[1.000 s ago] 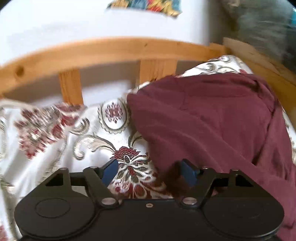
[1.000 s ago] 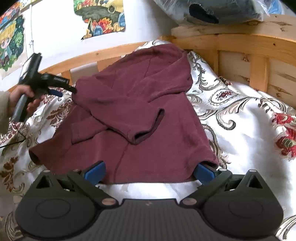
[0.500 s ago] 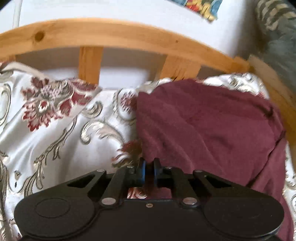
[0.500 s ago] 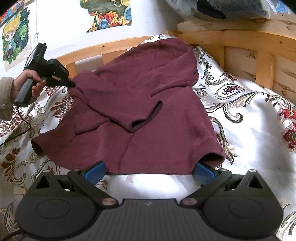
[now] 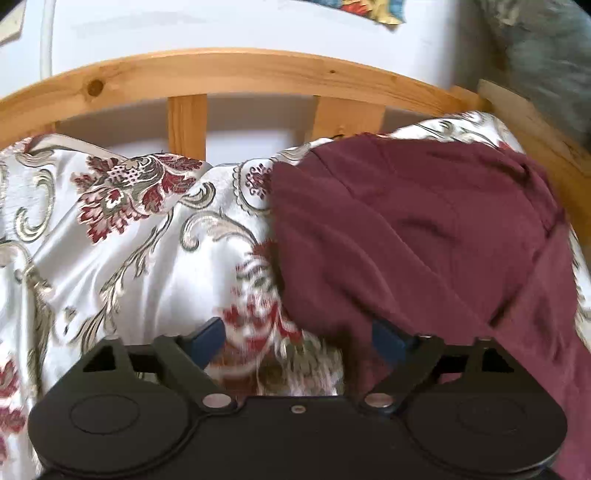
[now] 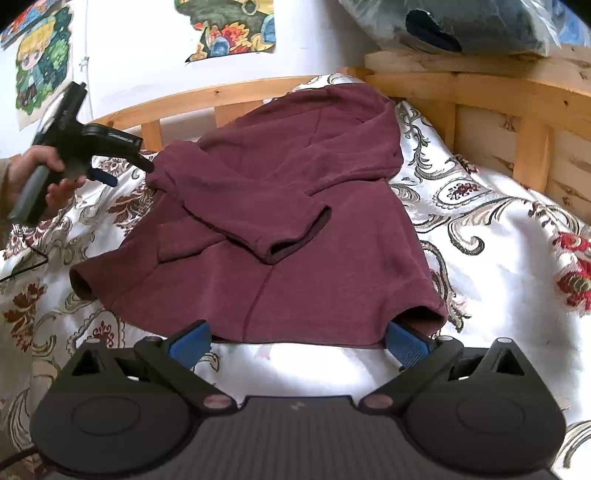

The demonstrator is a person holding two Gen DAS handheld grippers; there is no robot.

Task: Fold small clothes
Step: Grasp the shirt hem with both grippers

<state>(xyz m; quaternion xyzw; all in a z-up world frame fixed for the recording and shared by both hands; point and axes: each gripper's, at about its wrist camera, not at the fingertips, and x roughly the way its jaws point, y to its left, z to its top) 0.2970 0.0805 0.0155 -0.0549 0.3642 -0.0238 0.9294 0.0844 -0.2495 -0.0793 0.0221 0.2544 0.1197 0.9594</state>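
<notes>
A maroon hoodie point(image 6: 295, 229) lies front-up on the floral bedspread point(image 6: 498, 240), its hood point(image 6: 351, 122) toward the headboard. One sleeve is folded across the chest, cuff point(image 6: 295, 243) at the middle. My left gripper point(image 5: 298, 338) is at the hoodie's point(image 5: 424, 229) shoulder edge and its jaws are opening; the garment's edge lies loose between the fingers, not pressed. In the right wrist view the left gripper point(image 6: 127, 172) sits just left of the shoulder, held by a hand point(image 6: 48, 173). My right gripper point(image 6: 298, 343) stands open at the hem, gripping nothing.
A wooden bed rail point(image 5: 221, 74) runs behind the hoodie, and a side rail point(image 6: 517, 110) stands at the right. A plastic bag of dark fabric point(image 6: 480, 26) rests on the ledge above. Posters point(image 6: 232, 29) hang on the white wall. A thin cable point(image 6: 26, 266) trails at the left.
The left gripper shut at the hoodie's shoulder edge half a second ago and now stands open again, drawn slightly away to the left. The right gripper has stayed at the hem.
</notes>
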